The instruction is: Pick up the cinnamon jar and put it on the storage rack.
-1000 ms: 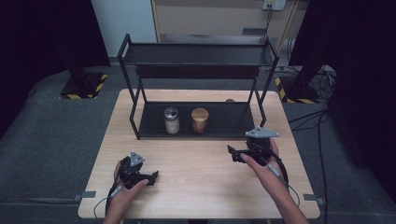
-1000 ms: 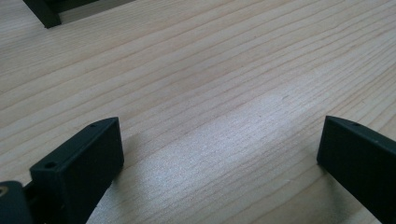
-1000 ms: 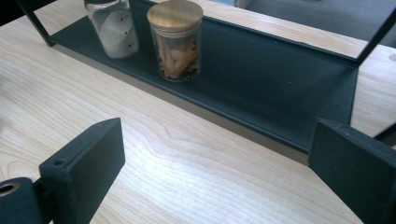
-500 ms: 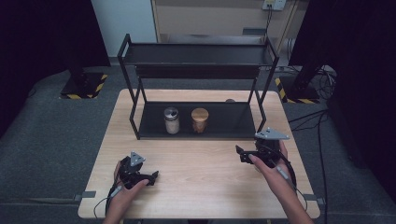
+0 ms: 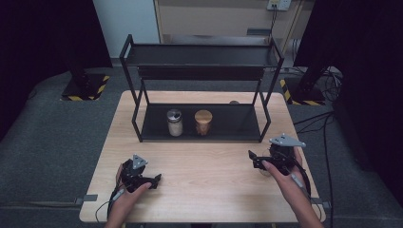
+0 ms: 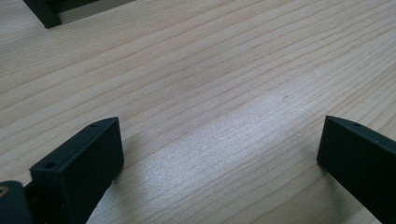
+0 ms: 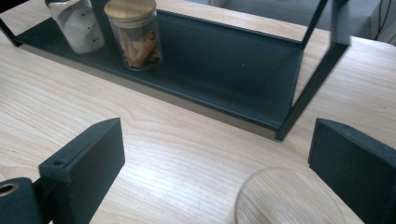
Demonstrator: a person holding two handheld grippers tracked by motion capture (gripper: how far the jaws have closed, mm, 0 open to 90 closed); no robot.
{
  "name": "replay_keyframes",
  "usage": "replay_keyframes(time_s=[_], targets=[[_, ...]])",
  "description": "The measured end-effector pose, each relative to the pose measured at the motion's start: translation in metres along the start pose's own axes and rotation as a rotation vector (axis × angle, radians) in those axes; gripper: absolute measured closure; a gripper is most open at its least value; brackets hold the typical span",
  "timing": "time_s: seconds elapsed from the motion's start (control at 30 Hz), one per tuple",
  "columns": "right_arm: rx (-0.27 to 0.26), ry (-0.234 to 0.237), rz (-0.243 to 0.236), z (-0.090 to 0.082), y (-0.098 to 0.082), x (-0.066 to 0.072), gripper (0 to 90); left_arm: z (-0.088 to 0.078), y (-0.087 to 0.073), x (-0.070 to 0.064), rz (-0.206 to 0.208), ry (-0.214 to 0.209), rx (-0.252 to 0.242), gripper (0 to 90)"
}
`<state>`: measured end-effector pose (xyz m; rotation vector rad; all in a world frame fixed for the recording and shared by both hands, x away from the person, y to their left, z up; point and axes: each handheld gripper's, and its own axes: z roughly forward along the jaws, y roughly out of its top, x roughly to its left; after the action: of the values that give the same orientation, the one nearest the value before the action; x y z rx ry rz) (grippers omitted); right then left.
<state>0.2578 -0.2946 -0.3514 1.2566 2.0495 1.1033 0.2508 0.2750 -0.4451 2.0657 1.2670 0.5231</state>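
Clear round glass piece (image 7: 286, 198) lies on the tabletop (image 5: 204, 166) in front of the black rack (image 5: 199, 128), low between my right fingers (image 7: 84, 161), which stand wide open without pressing it. My left fingers (image 6: 79, 161), equally spread, sit over bare wood. A silver-capped jar (image 5: 175, 122) and a wooden-lidded jar (image 5: 203, 122) stand on the rack's bottom shelf.

Bare table (image 5: 204, 166) between grippers; rack (image 5: 259, 121) blocks far side, jars (image 5: 189, 122) inside.
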Motion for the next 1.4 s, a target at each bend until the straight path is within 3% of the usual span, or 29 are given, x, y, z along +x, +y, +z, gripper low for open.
replay_keyframes(time_s=[0.83,1.4], targets=[[0.026,-0.075,0.052,-0.015,-0.031,-0.01,3.8,0.0,0.0,-0.001,0.0,0.004,-0.001,0.0],[0.055,-0.083,0.083,-0.013,-0.045,-0.013,3.8,0.0,0.0,-0.001,0.0,0.004,-0.001,0.0]])
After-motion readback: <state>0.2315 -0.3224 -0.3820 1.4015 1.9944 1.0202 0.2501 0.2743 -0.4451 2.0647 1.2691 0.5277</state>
